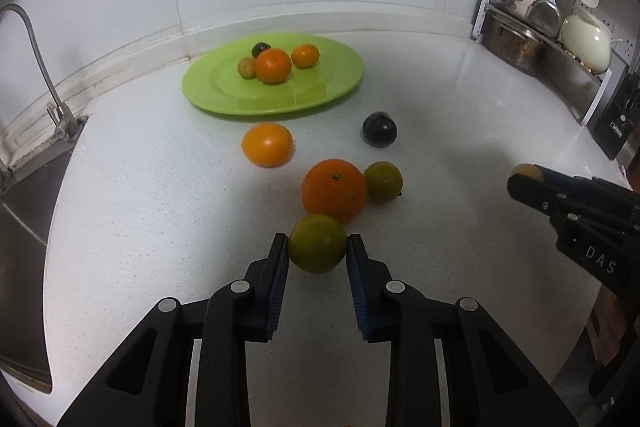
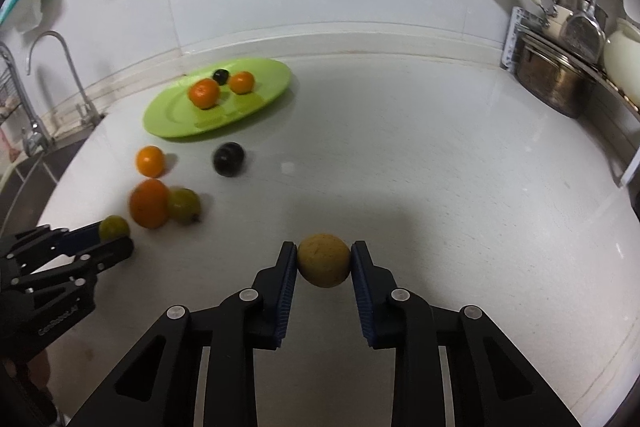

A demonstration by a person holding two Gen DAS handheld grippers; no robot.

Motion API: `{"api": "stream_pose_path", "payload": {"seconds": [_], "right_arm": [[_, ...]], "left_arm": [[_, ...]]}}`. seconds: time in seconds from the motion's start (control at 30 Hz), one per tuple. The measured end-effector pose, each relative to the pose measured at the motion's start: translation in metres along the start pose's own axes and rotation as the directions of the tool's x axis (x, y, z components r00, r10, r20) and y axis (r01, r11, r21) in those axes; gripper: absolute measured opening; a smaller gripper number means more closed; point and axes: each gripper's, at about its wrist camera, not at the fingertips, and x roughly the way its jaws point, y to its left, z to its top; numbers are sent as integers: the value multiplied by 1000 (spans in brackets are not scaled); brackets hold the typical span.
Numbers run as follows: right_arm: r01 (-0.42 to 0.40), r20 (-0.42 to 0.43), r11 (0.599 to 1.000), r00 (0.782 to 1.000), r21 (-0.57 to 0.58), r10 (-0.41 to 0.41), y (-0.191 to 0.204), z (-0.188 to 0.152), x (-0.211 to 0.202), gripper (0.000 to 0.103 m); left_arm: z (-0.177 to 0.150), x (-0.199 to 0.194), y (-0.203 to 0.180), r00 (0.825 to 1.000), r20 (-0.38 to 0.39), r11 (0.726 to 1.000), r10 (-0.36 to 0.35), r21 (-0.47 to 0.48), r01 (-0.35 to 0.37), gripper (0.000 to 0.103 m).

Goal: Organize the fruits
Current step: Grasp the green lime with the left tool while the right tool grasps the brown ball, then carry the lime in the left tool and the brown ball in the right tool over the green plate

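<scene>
Partly hidden by blue pads, left tool clenching green fruit, right tool clenching tan fruit.

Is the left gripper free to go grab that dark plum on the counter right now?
Probably not yet. The left gripper is shut on a green fruit, and the big orange lies between it and the dark plum.

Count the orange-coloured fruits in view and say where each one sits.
4. Two on the green plate: a big one and a smaller one. Two on the counter: one near the plate, the largest nearer the left gripper. None seems hidden.
</scene>
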Motion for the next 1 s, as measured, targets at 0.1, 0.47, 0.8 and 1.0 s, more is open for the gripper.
{"api": "stream_pose_path", "payload": {"seconds": [0.1,0.47,0.8,1.0], "right_arm": [[-31,8,1000,999,-3,31,8,4,-6,29],[-80,63,995,994,-62,84,38,20,-26,29],[-123,115,988,984,-95,134,55,41,-37,29],[-148,149,983,975,-111,163,62,57,-41,29]], "left_arm": [[2,-7,4,1000,12,1000,-3,3,3,29],[11,-32,19,997,71,1000,-10,5,10,29],[22,-50,31,991,130,1000,3,-3,-3,29],[34,-59,38,984,177,1000,8,-5,-7,29]]}}
